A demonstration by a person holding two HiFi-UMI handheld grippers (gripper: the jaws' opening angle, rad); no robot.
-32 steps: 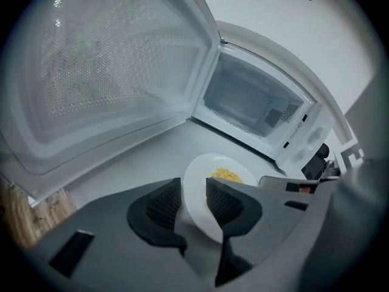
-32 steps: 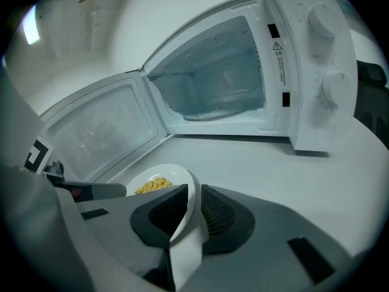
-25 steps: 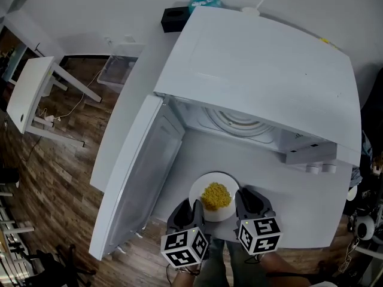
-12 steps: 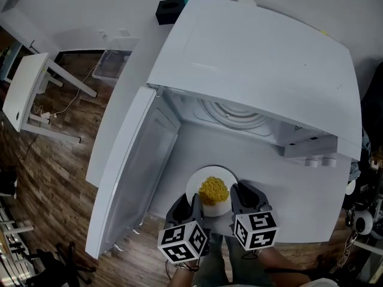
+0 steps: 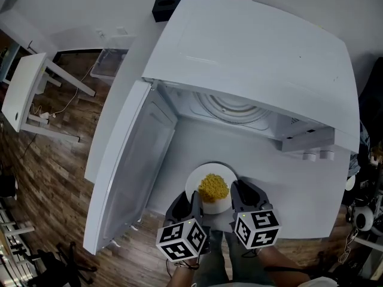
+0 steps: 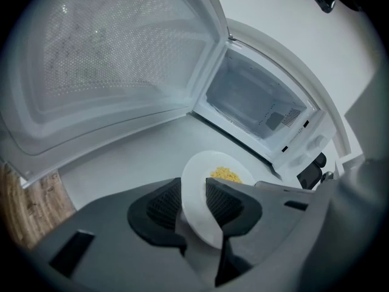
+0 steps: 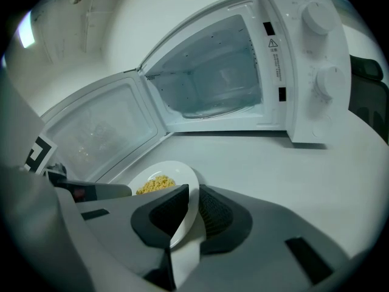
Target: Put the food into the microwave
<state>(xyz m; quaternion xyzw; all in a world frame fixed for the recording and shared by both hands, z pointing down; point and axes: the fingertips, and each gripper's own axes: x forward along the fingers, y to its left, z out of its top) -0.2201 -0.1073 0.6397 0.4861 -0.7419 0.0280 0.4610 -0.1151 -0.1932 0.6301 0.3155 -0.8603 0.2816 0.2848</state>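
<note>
I've got the white plate (image 5: 192,187) pinched by its rim from both sides: my left claw (image 5: 192,208) is clamped on one edge, my right claw (image 5: 236,201) on the opposite edge. The microwave (image 5: 257,64) stands ahead of both claws with its door (image 5: 122,178) wide open and its turntable (image 5: 230,109) bare. I judge that carrying the plate in and letting go are still to do. The food (image 5: 213,188), a small loose yellow heap, sits between the claws at the plate's centre

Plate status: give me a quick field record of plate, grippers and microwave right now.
plate: white, outside the microwave, in front of its opening
food: yellow heap on plate
left hand-held gripper: shut on plate's left rim
right hand-held gripper: shut on plate's right rim
microwave door: swung open, left
cavity: only turntable visible
</note>
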